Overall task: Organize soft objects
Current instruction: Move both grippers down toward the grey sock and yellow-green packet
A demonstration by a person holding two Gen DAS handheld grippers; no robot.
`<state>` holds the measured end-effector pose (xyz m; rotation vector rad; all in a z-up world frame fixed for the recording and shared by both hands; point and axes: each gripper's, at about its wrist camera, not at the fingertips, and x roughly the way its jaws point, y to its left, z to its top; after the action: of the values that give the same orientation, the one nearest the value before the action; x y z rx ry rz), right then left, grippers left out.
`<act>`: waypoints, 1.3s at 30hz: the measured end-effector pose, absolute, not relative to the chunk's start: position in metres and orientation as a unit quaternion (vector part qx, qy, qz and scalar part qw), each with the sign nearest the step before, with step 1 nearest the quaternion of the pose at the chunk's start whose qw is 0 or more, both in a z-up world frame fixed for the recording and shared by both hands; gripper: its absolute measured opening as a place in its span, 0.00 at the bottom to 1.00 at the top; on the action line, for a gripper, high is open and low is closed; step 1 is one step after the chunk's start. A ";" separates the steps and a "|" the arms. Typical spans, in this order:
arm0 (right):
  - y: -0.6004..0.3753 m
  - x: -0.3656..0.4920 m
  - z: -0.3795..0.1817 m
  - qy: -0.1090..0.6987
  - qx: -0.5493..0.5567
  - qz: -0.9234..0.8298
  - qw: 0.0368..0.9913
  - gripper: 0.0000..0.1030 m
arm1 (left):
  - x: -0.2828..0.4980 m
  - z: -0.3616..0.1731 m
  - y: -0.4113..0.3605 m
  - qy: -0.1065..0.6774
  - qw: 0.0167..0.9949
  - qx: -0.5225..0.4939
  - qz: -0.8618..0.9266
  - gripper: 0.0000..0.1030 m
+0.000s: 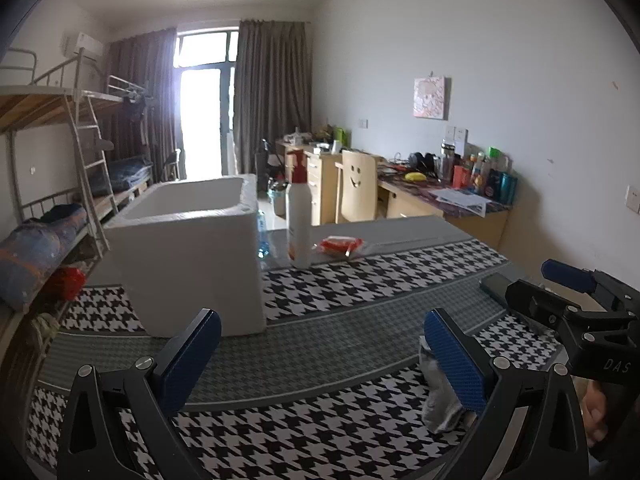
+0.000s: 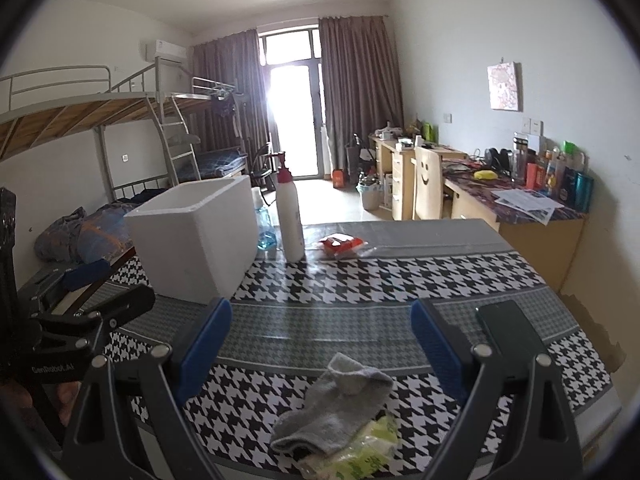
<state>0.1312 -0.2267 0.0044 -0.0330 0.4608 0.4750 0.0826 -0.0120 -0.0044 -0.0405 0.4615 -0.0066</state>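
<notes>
Grey sock [image 2: 336, 404] lies on a green packet [image 2: 360, 448], on the desk [image 2: 360, 280] between the wide, empty right claw [image 2: 320, 344]. Left claw [image 1: 320, 352] likewise wide, empty. White foam box [image 2: 196, 236] well apart; sorting apparently not begun.

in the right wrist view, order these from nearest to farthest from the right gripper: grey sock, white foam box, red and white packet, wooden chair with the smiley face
1. Grey sock: lies on the checked tablecloth right under the open right gripper, between its fingers.
2. White foam box: on the table, ahead to the left.
3. Red and white packet: near the table's far edge, centre.
4. Wooden chair with the smiley face: beyond the table, at the desk on the right.
</notes>
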 end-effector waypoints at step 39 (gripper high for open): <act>-0.278 0.119 -0.038 0.291 -0.001 0.175 0.941 0.91 | 0.099 -0.053 -0.076 0.310 0.944 0.002 -0.116 0.99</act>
<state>0.1187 -0.2780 -0.0384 -0.0022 0.5930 0.3575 0.0987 -0.0763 -0.0527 0.0031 0.6328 -0.2359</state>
